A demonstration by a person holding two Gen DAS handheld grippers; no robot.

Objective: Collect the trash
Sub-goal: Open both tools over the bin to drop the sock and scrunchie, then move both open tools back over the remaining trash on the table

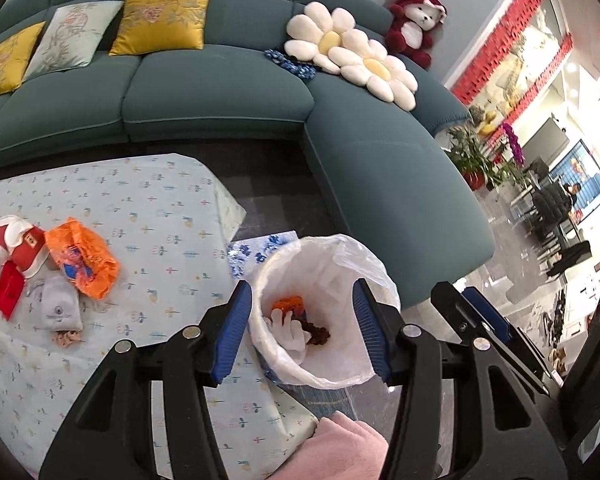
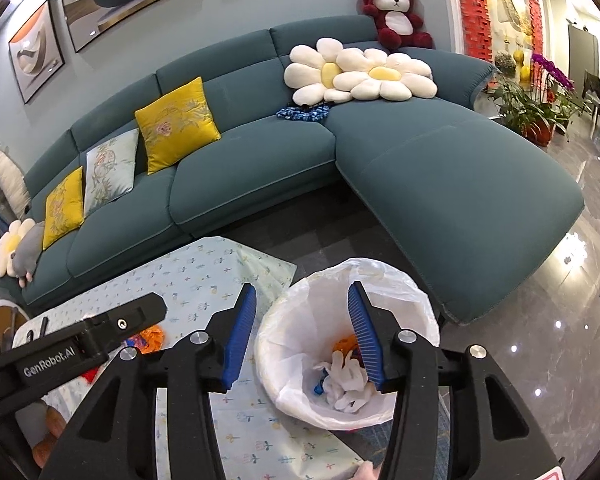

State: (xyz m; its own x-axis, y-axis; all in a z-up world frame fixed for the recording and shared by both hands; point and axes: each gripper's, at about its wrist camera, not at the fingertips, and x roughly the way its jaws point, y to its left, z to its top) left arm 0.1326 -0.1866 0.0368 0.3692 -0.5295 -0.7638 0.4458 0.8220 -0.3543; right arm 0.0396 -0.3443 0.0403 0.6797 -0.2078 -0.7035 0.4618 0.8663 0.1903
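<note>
Left wrist view: both claws, left [image 1: 302, 330] and right [image 2: 302, 334], hang apart and empty over the bin [image 1: 342, 380]. Remaining trash [image 1: 82, 258] lies on the worktop [image 1: 160, 208]; approach it low, grip centrally.

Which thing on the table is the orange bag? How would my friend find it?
Find the table with the flowery cloth, in front of the sofa. On the far side from the bin lies a small heap of trash. The orange bag is the crumpled bright one, between the red-and-white cup and a grey pouch.
</note>
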